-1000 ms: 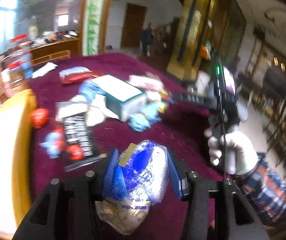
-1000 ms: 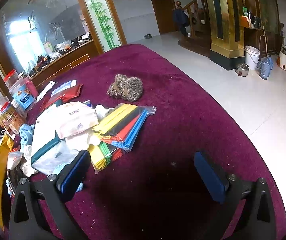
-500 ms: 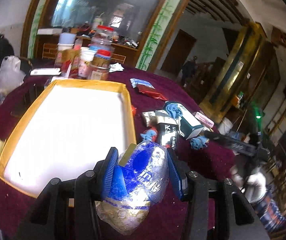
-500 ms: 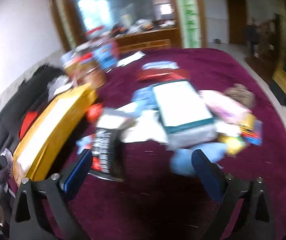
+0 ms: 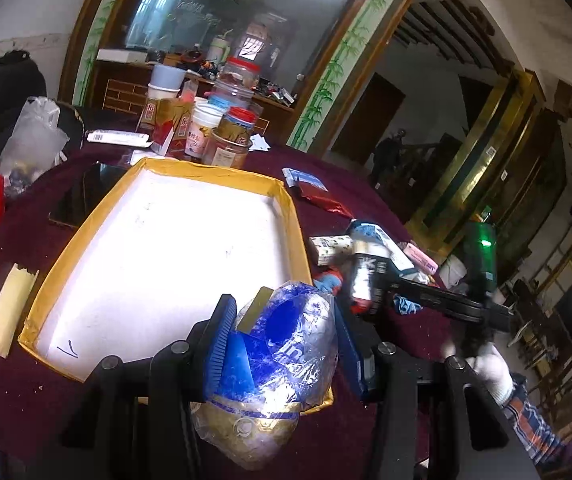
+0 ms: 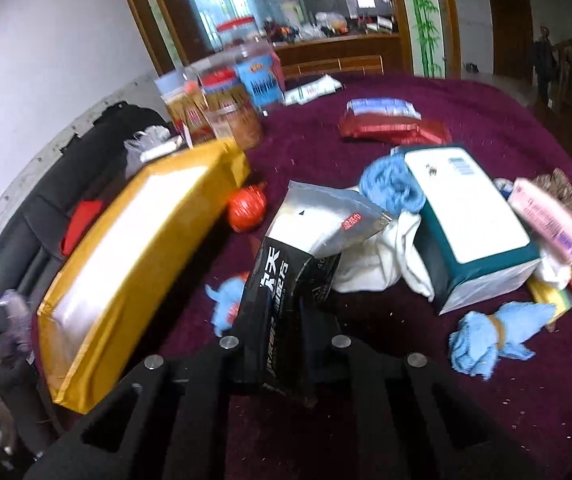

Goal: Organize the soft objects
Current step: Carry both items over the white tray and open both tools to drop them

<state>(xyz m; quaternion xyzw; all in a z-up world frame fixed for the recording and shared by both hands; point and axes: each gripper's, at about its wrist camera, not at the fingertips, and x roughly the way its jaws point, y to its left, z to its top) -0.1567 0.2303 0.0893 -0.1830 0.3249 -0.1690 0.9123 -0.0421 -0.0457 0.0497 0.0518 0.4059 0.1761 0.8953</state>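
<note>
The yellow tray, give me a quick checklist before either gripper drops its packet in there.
1. Left gripper holds the blue and gold bag: ok.
2. Right gripper shut on the black and silver pouch: ok.
3. Yellow tray has free white floor: ok.
4. Blue and gold bag already above the tray's near corner: ok.
5. Pouch over the tray: not ok, it hangs beside it, above the cloth.
6. How firm either grip is: cannot tell.
</note>
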